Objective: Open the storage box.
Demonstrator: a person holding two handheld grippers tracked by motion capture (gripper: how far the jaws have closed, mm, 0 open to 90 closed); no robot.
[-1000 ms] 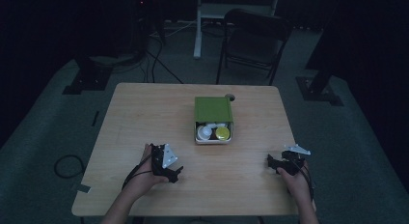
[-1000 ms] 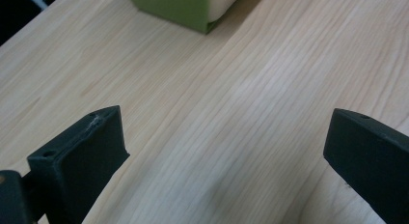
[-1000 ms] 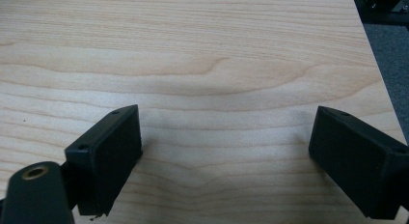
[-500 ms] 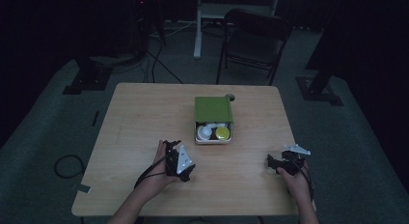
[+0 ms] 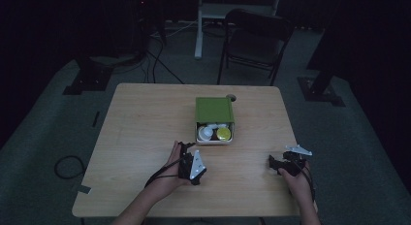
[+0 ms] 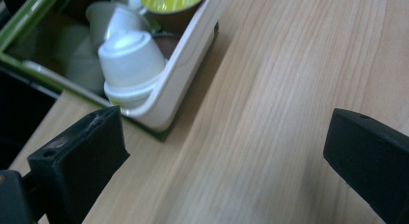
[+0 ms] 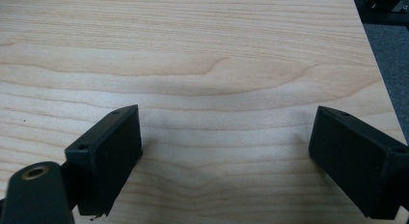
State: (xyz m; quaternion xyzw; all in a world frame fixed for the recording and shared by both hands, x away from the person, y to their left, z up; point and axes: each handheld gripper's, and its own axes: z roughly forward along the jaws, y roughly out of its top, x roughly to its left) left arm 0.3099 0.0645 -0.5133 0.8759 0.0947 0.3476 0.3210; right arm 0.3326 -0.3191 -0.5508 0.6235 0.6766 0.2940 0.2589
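Where the table (image 5: 145, 118) is near its centre, sits a green box (image 5: 214, 110) with white tray (image 6: 193, 64) pulled out, holding white pods (image 6: 132, 55) and a yellow-lidded one (image 5: 223, 133). At seven o'clock of it, left gripper (image 5: 186, 147), jaws wide apart, empty. At four o'clock, well apart, right gripper (image 5: 272, 162), likewise spread over bare wood.

A box (image 5: 214, 120) holding capsules (image 5: 207, 133) sits mid-table (image 5: 145, 118), behind the left gripper (image 5: 186, 150).

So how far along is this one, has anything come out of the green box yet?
Nothing looks done: the pods all sit inside the green box and the table around it is bare. In hand: the left hand-held gripper, open, points at the box's open end. Left: any grasp; the right hand-held gripper is open over bare wood.
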